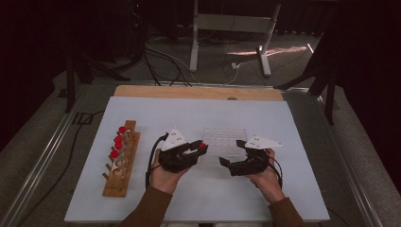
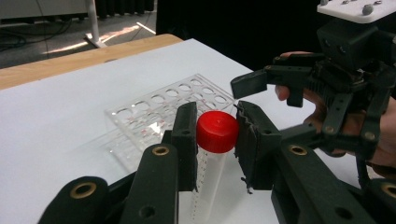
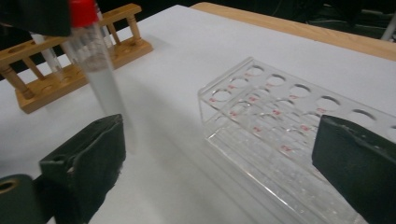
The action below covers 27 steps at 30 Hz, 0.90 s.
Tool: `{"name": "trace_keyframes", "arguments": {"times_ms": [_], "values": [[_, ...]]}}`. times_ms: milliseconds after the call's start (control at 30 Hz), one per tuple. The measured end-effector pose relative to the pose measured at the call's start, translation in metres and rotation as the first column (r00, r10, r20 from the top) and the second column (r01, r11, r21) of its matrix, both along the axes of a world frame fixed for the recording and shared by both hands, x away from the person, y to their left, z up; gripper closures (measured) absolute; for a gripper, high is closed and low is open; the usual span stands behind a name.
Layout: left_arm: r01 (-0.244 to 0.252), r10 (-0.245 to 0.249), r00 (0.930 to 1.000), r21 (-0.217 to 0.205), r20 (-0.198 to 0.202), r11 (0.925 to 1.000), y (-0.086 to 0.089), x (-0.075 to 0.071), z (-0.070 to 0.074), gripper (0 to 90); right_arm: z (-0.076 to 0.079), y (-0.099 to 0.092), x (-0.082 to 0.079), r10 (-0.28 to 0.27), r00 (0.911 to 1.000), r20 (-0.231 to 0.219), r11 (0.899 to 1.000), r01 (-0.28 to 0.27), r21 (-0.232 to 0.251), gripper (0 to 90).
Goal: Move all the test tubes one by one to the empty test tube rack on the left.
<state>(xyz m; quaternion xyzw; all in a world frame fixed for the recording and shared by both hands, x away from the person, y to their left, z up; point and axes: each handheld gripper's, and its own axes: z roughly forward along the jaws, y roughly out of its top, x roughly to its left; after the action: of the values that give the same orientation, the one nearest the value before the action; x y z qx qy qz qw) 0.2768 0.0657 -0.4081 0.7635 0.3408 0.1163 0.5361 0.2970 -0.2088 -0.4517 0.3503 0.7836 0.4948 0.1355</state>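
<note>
In the high view we hold the left gripper [image 1: 195,150] at the centre of the frame, its jaws clamped on the red cap of a clear tube [image 1: 202,146]. In the left gripper view that tube [image 2: 215,135] sits at the middle of the frame, the cap pinched between both pads and the clear body hanging below. Our right gripper [image 1: 232,153] is just right of centre in the high view, its jaws spread wide with nothing between them. Between the two grippers, slightly higher in the frame, stands the clear plastic rack [image 1: 222,138]. At the left lies the wooden rack [image 1: 121,161], with more red-capped tubes [image 1: 117,142] standing in it.
</note>
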Motion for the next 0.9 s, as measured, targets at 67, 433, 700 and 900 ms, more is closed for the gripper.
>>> {"name": "trace_keyframes", "arguments": {"times_ms": [67,433,700,900], "values": [[-0.004,0.004,1.0000,-0.002,-0.001,1.0000,0.005,-0.002,0.002,71.3,0.001,-0.003,0.001,-0.007,1.0000,0.001,1.000,0.007,0.007,1.0],[-0.041,0.041,0.9991,0.002,0.011,0.9991,0.043,-0.014,0.011,71.2,0.004,-0.015,0.003,-0.045,0.9990,0.005,0.999,0.045,0.015,0.0],[-0.101,0.101,0.9946,0.006,0.026,0.9949,0.079,-0.027,0.019,71.3,0.006,-0.022,0.004,-0.059,0.9982,0.009,0.998,0.059,0.028,0.0],[-0.151,0.150,0.9881,0.023,0.035,0.9883,0.105,-0.032,0.024,71.2,0.006,-0.025,0.005,-0.065,0.9978,0.008,0.998,0.065,0.027,0.0]]}}
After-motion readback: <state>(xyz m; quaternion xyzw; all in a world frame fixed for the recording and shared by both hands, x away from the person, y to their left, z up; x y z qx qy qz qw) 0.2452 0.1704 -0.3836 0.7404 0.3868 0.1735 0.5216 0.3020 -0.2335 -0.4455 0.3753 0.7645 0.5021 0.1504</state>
